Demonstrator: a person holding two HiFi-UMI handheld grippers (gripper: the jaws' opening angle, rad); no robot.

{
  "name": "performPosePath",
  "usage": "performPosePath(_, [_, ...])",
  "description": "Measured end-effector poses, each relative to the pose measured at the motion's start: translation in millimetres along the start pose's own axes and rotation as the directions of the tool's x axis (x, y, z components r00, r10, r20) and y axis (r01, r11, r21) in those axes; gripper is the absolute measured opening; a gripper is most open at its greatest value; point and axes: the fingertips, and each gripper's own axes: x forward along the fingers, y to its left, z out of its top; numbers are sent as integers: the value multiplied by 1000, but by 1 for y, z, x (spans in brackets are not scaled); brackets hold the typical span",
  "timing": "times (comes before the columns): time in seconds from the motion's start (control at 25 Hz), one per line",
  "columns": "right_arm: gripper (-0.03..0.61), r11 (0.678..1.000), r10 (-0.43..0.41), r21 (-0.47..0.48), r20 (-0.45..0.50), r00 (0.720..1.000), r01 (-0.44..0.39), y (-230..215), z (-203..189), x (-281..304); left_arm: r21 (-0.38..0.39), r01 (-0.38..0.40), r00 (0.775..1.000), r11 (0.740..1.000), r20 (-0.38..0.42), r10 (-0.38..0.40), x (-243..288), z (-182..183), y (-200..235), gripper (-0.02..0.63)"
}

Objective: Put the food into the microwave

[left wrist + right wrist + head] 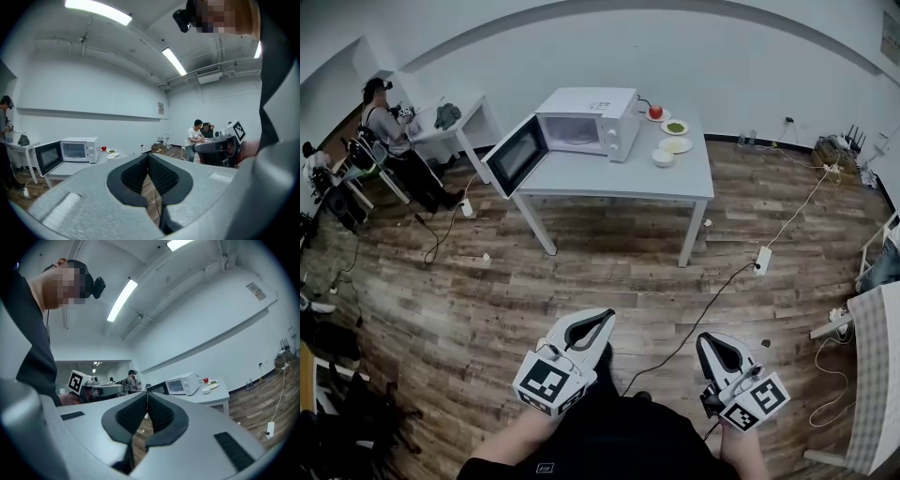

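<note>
A white microwave (586, 122) stands on a grey table (619, 175) across the room, its door (517, 155) swung open to the left. Beside it, to the right, lie a red fruit on a plate (655, 112), a plate of green food (675, 127), a pale plate (676, 145) and a white bowl (663, 157). My left gripper (604, 319) and right gripper (711, 341) hover low over the floor, far from the table, both shut and empty. The left gripper (148, 157) view shows the microwave (78, 149) at its left. The right gripper (147, 393) view shows the microwave (180, 385) in the distance.
A person sits at a white desk (455, 117) at the far left. A black cable and a power strip (761, 261) lie on the wooden floor between me and the table. A checked surface (874, 375) stands at the right edge. Seated people (194, 136) show behind.
</note>
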Motion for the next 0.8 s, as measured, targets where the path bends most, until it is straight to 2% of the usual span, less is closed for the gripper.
performPosePath(0.36, [15, 1000, 13, -2, -57, 998, -13, -36, -7, 54, -42, -14, 1000, 999, 21, 15, 38, -15, 52, 6])
performPosePath(0.64, [15, 999, -34, -26, -78, 996, 33, -84, 3, 118, -62, -14, 998, 998, 65, 18, 94, -14, 132, 6])
performPosePath(0.8, [15, 998, -63, -28, -82, 995, 61, -115, 14, 168, -70, -7, 998, 997, 55, 10, 122, -13, 182, 6])
